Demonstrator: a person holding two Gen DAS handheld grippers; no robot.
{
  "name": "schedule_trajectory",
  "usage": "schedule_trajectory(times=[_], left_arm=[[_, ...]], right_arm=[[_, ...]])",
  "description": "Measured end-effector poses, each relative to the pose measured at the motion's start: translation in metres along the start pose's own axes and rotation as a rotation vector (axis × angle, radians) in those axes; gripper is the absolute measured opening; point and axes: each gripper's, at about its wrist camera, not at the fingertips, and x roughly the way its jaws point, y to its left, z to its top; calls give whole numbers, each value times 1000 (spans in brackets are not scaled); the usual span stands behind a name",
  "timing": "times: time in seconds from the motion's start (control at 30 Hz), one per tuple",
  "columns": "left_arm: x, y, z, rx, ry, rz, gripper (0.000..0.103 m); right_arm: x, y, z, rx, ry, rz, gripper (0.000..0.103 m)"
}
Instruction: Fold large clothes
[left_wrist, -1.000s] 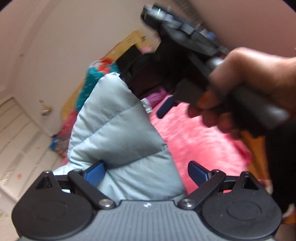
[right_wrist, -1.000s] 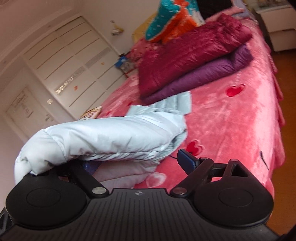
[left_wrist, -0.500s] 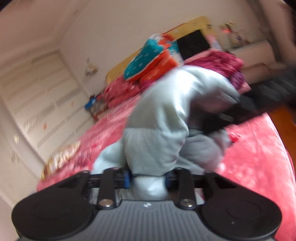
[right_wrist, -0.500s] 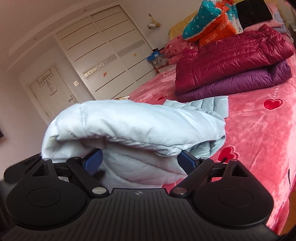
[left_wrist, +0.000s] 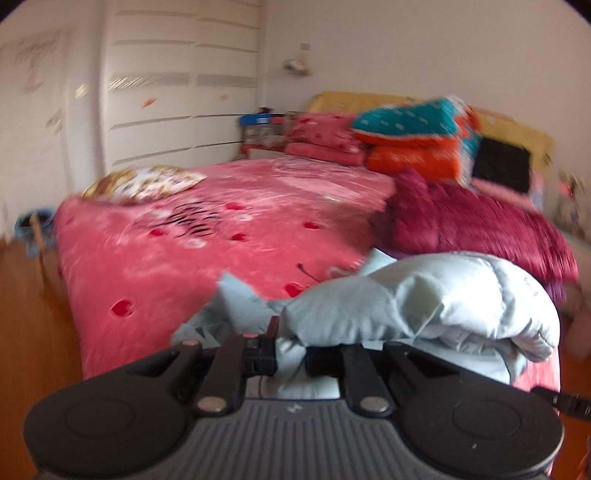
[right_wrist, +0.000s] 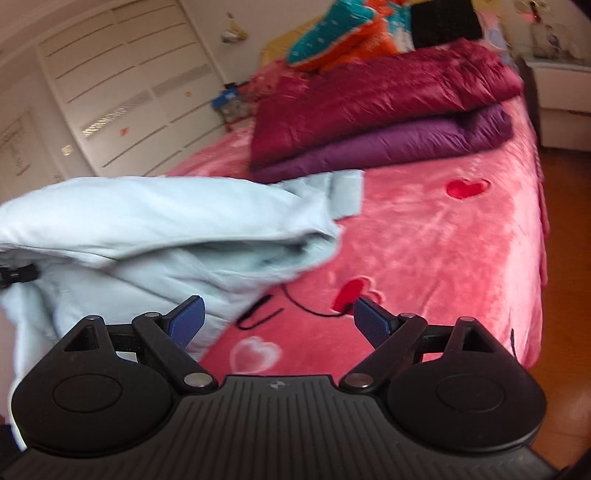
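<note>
A pale blue padded jacket (left_wrist: 424, 295) lies bunched at the near edge of a bed with a pink heart-print blanket (left_wrist: 207, 251). The left hand-held gripper (left_wrist: 291, 354) is clamped on a fold of the jacket, its fingers drawn close together on the cloth. The right hand-held gripper (right_wrist: 279, 319) hangs spread wide over the blanket, holding nothing (the jacket (right_wrist: 147, 229) sits at its ten o'clock). Folded maroon (right_wrist: 369, 92) and purple coats (right_wrist: 406, 144) are stacked at one o'clock.
</note>
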Motion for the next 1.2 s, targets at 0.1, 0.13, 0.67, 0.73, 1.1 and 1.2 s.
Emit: schedule_trajectory(times=[0.1, 0.13, 0.67, 0.73, 1.1, 1.2], left_arm=[[1, 29, 3, -99, -3, 24, 9], [2, 39, 5, -133, -2, 32, 9], [60, 149, -24, -537, 34, 334, 9], [74, 155, -29, -602, 15, 366, 9], [136, 179, -33, -733, -72, 380, 10], [143, 183, -25, -735, -91, 364, 10]], right_arm=[[8, -10, 6, 59, -18, -9, 103], [10, -12, 8, 77, -26, -5, 103], [74, 43, 24, -128, -12, -17, 103], [86, 46, 25, -127, 5, -16, 103], [125, 82, 10, -115, 118, 78, 103], [131, 102, 3, -154, 154, 150, 103]])
